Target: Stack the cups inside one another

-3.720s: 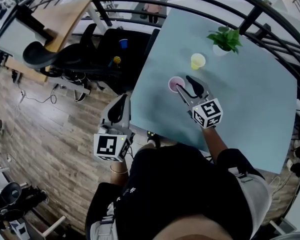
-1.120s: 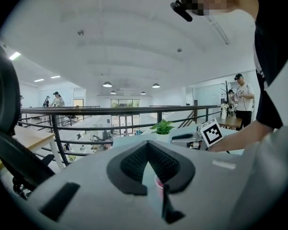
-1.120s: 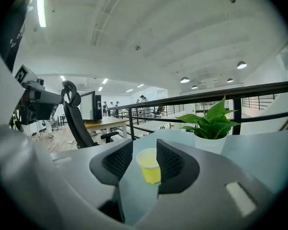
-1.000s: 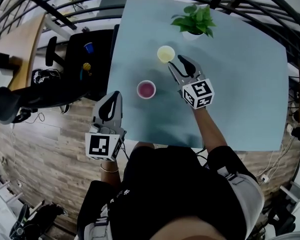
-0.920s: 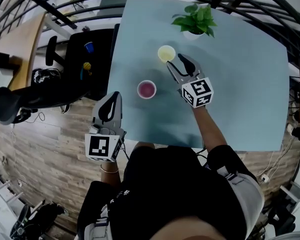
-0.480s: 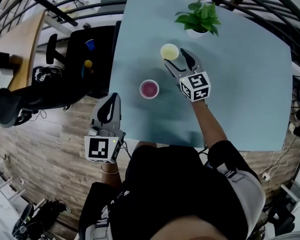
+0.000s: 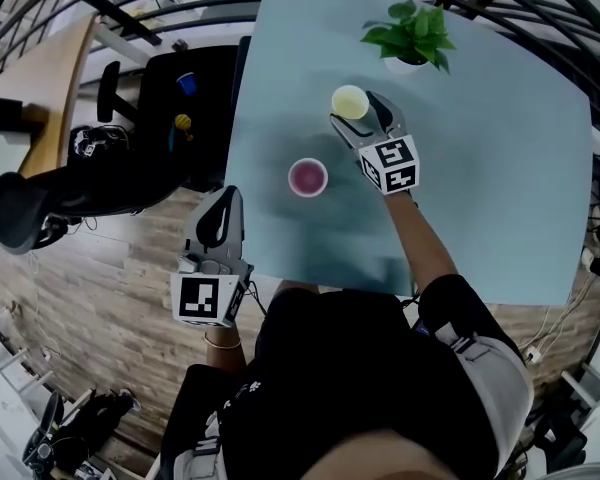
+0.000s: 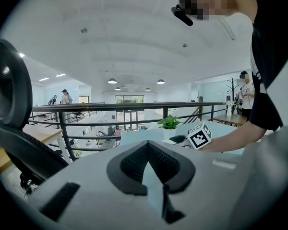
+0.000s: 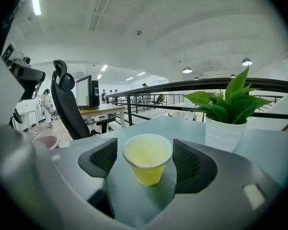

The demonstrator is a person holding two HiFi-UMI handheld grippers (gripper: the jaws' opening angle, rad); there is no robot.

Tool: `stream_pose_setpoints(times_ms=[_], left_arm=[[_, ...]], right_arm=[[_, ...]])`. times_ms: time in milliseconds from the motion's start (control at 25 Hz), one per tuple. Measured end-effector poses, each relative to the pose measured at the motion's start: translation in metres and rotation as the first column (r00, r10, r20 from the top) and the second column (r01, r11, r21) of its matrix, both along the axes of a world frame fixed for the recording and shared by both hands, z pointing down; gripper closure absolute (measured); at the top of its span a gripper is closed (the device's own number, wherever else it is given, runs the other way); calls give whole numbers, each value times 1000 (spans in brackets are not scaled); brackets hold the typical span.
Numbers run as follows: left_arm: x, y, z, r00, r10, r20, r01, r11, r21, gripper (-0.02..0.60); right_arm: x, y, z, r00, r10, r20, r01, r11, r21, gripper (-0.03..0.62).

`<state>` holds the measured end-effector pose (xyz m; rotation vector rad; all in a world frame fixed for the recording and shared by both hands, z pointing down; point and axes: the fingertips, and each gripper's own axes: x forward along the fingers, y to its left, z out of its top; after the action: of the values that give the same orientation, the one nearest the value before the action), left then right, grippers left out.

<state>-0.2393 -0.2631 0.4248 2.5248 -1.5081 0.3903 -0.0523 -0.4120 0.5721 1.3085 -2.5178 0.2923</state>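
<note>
The step in hand is judged to be the pick-up of the yellow paper cup (image 9: 148, 164), which stands upright on the pale blue table (image 7: 500, 168) just in front of the potted plant (image 7: 412, 33). The right gripper (image 7: 360, 116) is set round it. Its jaws have just been opening and are spread wide, and the cup is seen between the pads (image 9: 187, 162) with a sliver of table showing at either side, so no grip is yet made. The pink cup (image 7: 307, 177) is left upright nearer the person, well apart from the yellow one, and nothing is stacked so far. The left gripper (image 7: 222, 203) is held off the table's near corner, above the wooden floor (image 7: 110, 268), with its jaws together and nothing between them. For the next move, a gentle closing on the cup wall is called for, since a thin cup is likely to be crushed. It should then be lifted clear, carried across, and lowered squarely into the pink cup's mouth.
</note>
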Motion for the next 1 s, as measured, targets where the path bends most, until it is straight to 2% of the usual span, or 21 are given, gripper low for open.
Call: stream_pose_setpoints(times_ms=[160,240,560,1000], left_arm=[[-7,2,2,1000,-17,3,17,1000,-7,589],[-11,3,2,1000,-26,6,27,1000,-10,589],[-14,3,-3,1000,-28,12,28,1000,7,589],[-1,11,-10,1000,-8,-7,8,999,38,589]], right_arm=[[-1,-4,6,1000,10,-8,-10,1000,-11,240],[-2,-5,7,1000,9,-15,-9,1000,-14,264],[-4,0,2,1000,2,-31,-2,1000,-11,266],[7,27,-24,1000,-4,-17,4,1000,6,264]])
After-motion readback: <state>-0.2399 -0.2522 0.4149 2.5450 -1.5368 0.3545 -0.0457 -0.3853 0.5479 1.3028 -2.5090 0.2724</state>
